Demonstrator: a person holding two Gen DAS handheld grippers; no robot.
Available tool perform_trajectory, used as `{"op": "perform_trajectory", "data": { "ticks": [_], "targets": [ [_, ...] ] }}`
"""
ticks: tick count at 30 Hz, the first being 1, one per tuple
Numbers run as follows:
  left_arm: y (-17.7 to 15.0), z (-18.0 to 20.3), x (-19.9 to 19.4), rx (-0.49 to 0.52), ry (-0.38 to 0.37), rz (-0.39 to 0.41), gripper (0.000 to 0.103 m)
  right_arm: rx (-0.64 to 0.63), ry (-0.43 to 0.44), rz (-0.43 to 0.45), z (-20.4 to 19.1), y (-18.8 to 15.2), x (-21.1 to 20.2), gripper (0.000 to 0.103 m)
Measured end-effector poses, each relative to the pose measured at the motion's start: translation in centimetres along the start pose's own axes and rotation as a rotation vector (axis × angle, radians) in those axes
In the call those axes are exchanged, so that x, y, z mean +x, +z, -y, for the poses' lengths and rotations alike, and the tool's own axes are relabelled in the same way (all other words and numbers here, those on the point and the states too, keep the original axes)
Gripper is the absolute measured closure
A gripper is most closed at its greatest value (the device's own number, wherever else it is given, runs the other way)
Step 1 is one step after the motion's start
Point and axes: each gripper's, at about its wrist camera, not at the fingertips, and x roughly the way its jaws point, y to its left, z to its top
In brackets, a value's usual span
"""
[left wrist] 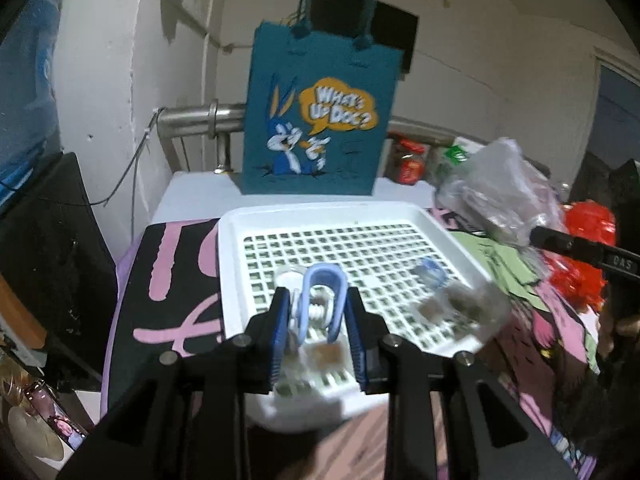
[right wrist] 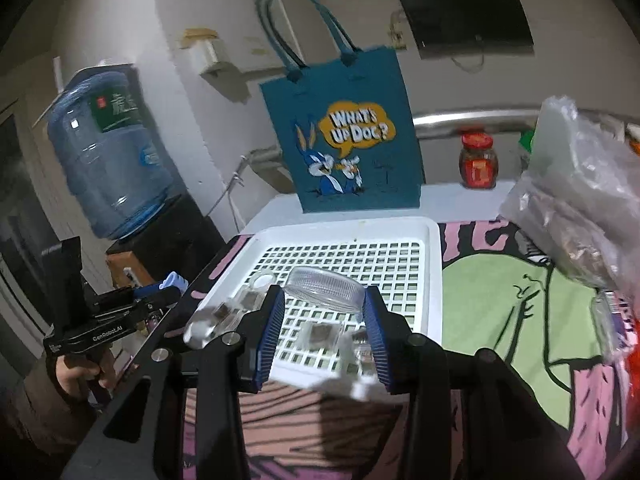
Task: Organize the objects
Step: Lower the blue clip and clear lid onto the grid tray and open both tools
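Note:
My left gripper is shut on a blue and white clamp-like clip, held above the near end of the white grid tray. My right gripper is shut on a clear round plastic lid, held over the near part of the same tray. Small clear square cases with brown insides lie on the tray. A blurred clear case shows at the tray's right. The left gripper with the clip also shows in the right wrist view, left of the tray.
A teal Bugs Bunny tote bag stands upright behind the tray. A clear plastic bag of items lies to the right, with a red-lidded jar behind. A blue water jug stands at the left. The tray rests on a patterned cloth.

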Motion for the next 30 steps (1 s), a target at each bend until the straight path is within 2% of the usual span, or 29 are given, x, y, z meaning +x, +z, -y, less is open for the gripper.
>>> {"op": "perform_trajectory", "data": {
  "ticks": [7,13,16,18,19,20,21,22,23,26,28,30],
  "targets": [
    [0.9,-1.2,5.5,-0.057,0.028,-0.074,0.076,0.079,-0.046,-0.148,2.5,0.6,7.1,0.063],
    [0.9,-1.4,7.5,-0.075,0.037,-0.094,0.076,0.015,-0.115,-0.241,1.8,-0.2,11.7,0.063],
    [1.0,-1.0,8.0,-0.052,0.077,-0.083,0.075,-0.010,-0.154,-0.258,1.5,-0.5,12.7,0.063],
    [1.0,-1.2,8.9,-0.070,0.088,-0.122,0.074,-0.028,-0.196,-0.263,1.4,-0.7,13.4,0.063],
    [0.9,-1.3,9.3,-0.077,0.087,-0.138,0.071,-0.031,-0.212,-0.260,1.5,-0.8,13.6,0.062],
    [0.8,-1.3,9.5,-0.078,0.086,-0.143,0.054,-0.028,-0.215,-0.261,1.5,-0.8,13.7,0.059],
    [0.8,-1.4,9.5,-0.084,0.083,-0.141,0.030,-0.021,-0.202,-0.265,1.6,-0.9,13.9,0.044],
    [0.8,-1.5,9.4,-0.091,0.077,-0.136,0.023,-0.006,-0.189,-0.270,1.8,-0.9,14.0,0.022],
    [0.8,-1.8,8.9,-0.111,0.058,-0.123,0.022,0.006,-0.187,-0.263,1.8,-0.8,13.8,0.017],
    [1.6,-2.0,6.5,-0.156,-0.003,-0.063,0.022,0.035,-0.133,-0.180,1.8,-0.3,11.5,0.016],
    [2.3,-1.7,4.3,-0.152,-0.034,-0.007,0.021,0.057,-0.081,-0.119,1.5,0.4,9.0,0.015],
    [3.0,-1.3,1.5,-0.136,-0.036,0.066,0.017,0.046,-0.069,-0.043,0.9,1.0,6.2,0.013]
  ]
}}
